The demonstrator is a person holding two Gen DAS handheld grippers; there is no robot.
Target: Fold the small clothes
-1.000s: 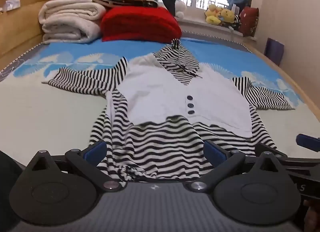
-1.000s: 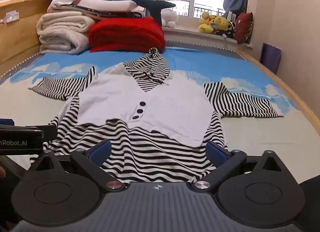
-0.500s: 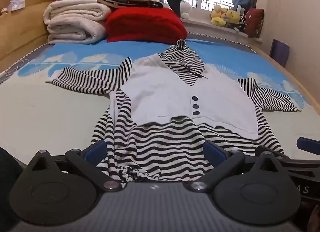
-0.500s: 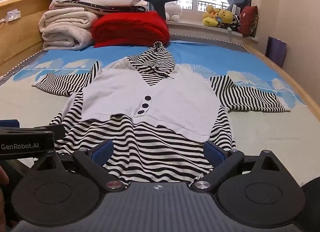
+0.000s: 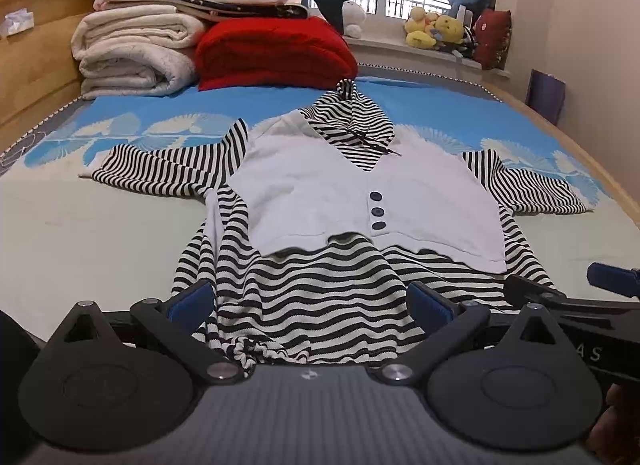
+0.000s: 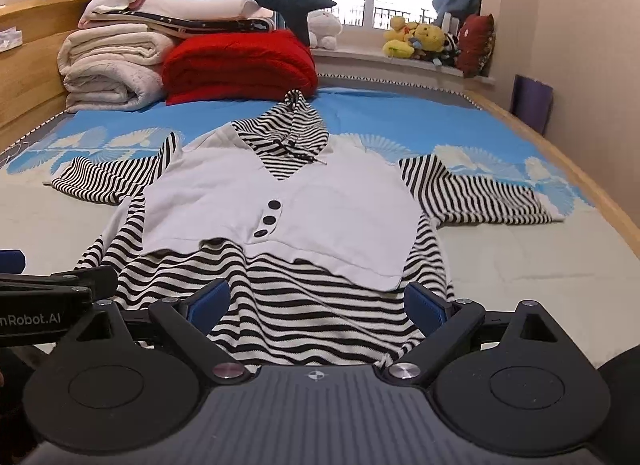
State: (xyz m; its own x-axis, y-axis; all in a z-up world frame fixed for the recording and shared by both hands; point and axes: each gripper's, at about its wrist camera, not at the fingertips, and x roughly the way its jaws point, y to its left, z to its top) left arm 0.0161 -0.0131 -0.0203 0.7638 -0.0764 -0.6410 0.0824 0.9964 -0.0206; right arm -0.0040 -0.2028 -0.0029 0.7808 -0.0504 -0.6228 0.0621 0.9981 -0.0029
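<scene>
A small hooded top (image 5: 360, 193) lies flat on the bed, hood pointing away and both striped sleeves spread out. It has a white vest front with three dark buttons (image 5: 377, 211) over a black-and-white striped body. My left gripper (image 5: 310, 301) stands open over the left part of the hem, where the fabric is bunched (image 5: 248, 349). My right gripper (image 6: 318, 301) is open over the right part of the hem of the same top (image 6: 288, 205). Nothing is held. Each gripper shows at the edge of the other's view: the right gripper (image 5: 612, 277) and the left gripper (image 6: 40, 297).
Folded white blankets (image 5: 136, 57) and a red quilt (image 5: 272, 53) are stacked at the far end of the bed, with a plush shark on top. Soft toys (image 6: 416, 41) sit on the window sill. A wooden bed rail (image 6: 580, 185) runs along the right side.
Both views have shifted only slightly. The jaws stay open and the top lies as before.
</scene>
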